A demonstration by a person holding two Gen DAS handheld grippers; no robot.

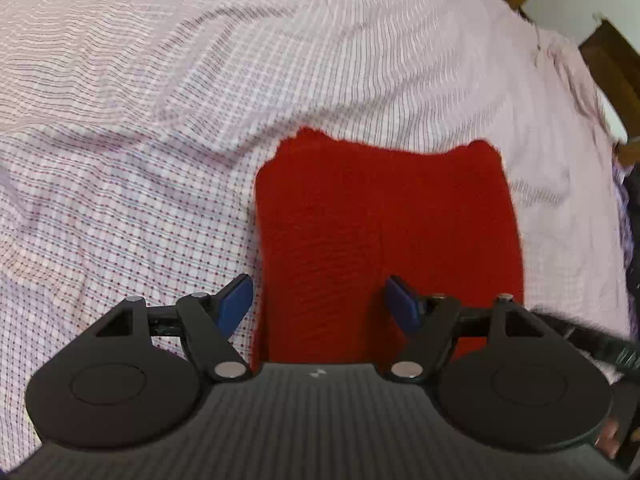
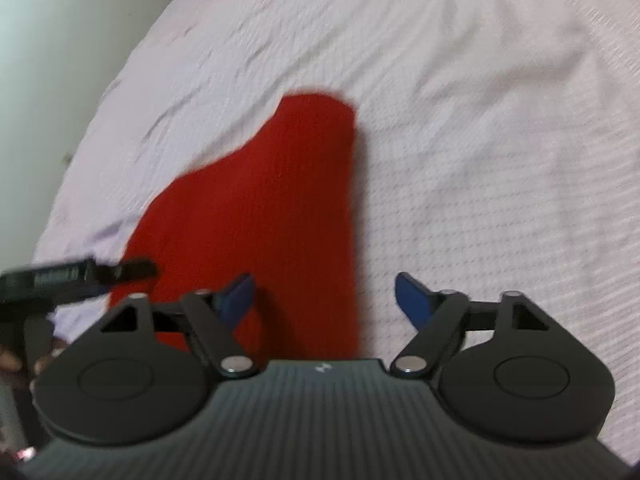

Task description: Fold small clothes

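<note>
I see a bed covered by a rumpled pink checked sheet, with a white wall past its edge. The folded red garment lies flat on the sheet. My left gripper hangs wide open over its near edge, empty; my right gripper gapes across its right border, gripping nothing

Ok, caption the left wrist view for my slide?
Open left gripper over a folded red knit garment on the checked bedsheet.

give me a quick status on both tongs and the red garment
Left tongs open, right tongs open, nothing gripped. Red knit garment lying flat on checked bedsheet. Nothing in the way.
</note>
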